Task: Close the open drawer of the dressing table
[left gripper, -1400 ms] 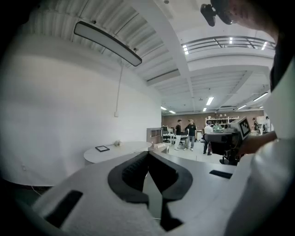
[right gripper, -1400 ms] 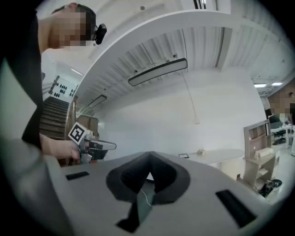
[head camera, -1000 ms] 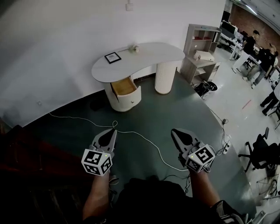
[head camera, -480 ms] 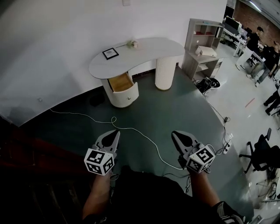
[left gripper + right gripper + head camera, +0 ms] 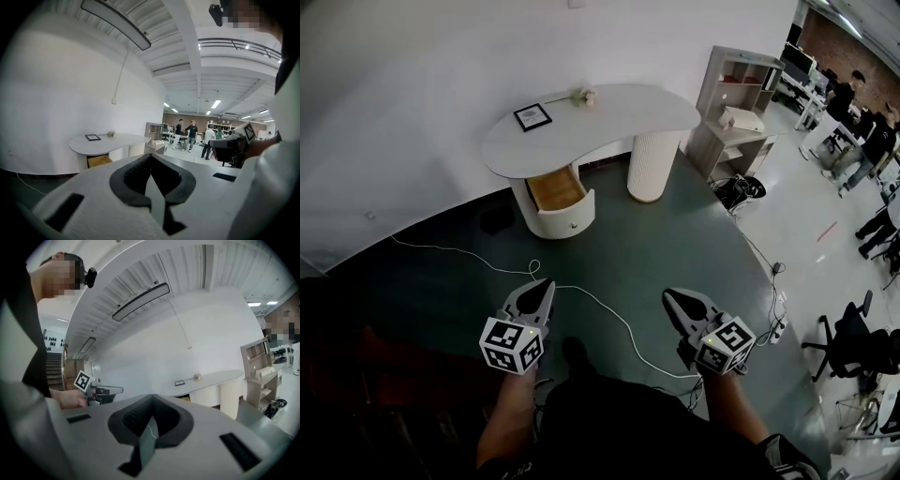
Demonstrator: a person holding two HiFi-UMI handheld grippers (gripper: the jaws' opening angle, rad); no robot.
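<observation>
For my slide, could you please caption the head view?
Left gripper and right gripper shut, far from the dressing table's open drawer.

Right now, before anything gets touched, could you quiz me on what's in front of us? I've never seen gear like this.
1. True or false: the drawer of the dressing table is already pushed in.
2. What lies flat on the tabletop?
A. a picture frame
B. a laptop
C. a dinner plate
3. Fill in the blank: the left gripper and the right gripper hang well short of the table, each with its jaws ____ and nothing between them.

Key: 1 false, the drawer stands open; 2 A; 3 shut.
</observation>
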